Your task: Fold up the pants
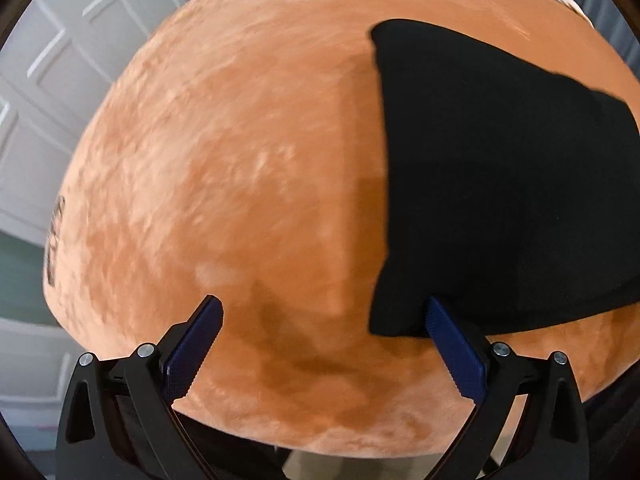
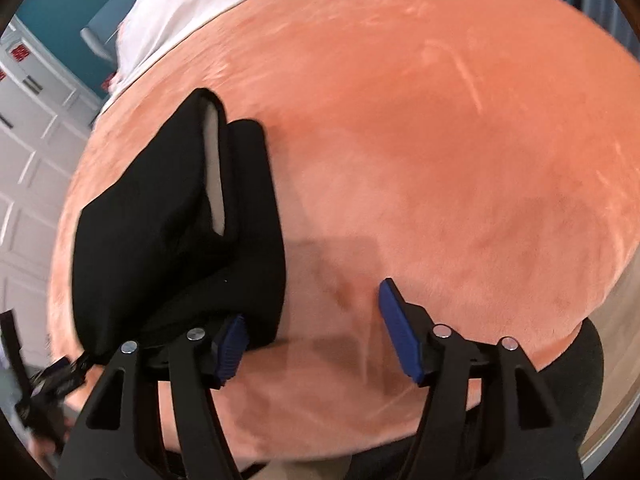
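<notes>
The black pants lie folded into a compact bundle on the orange plush blanket. In the left wrist view they sit at the right, and my left gripper is open and empty, its right finger at the bundle's near corner. In the right wrist view the pants lie at the left, with a pale inner lining showing in a gap. My right gripper is open and empty, its left finger under the bundle's near edge.
The blanket covers a bed with a white sheet at the far end. White panelled doors stand to the left. The other gripper's black body shows at the lower left of the right wrist view.
</notes>
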Available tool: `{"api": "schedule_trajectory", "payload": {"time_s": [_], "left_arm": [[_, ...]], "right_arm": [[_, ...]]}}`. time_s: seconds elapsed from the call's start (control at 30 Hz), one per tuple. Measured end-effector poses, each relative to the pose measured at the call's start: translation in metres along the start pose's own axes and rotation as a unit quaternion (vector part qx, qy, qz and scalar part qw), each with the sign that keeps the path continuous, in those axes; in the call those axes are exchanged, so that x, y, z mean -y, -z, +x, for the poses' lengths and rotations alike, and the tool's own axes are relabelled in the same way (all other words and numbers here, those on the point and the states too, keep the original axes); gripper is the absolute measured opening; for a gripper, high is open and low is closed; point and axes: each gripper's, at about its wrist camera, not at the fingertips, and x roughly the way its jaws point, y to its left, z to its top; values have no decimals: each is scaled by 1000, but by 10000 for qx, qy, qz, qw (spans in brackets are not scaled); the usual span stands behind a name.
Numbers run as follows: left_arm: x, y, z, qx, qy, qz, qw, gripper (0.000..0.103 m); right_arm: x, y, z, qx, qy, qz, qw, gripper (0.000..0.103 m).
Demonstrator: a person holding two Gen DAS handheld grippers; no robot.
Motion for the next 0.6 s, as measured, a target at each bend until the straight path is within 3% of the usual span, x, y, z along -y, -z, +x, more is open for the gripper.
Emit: {"api": "schedule_trajectory", "payload": {"time_s": [0.07, 0.17, 0.23, 0.37, 0.47, 0.53, 0.6], "left_arm": [[-14, 0, -3, -33, -6, -194, 9998, 98], [-24, 5, -5, -39, -437, -261, 9987, 98], [-31, 9, -10, -54, -700, -235, 9973, 97], [-58, 15, -30, 137, -468, -379, 9981, 97], [-73, 12, -38, 228, -579, -514, 9967, 97], [-75, 8, -46, 296, -706, -542, 9956, 97], [-75, 6, -56, 452, -842, -533, 9940, 97]], "right_arm": [[-9, 3, -5, 47, 419, -577, 9974, 70], [-22, 15, -9, 88, 867, -1251, 9883, 72], [-34, 25, -24, 163, 800, -1544, 9846, 72], [-76, 32, -61, 418, 171, -2093, 9768, 72], [-128, 16, -66, 501, -482, -2329, 9700, 57], [-168, 3, -49, 532, -704, -2567, 9624, 31], [-199, -6, -17, 292, -983, -2440, 9643, 22]]}}
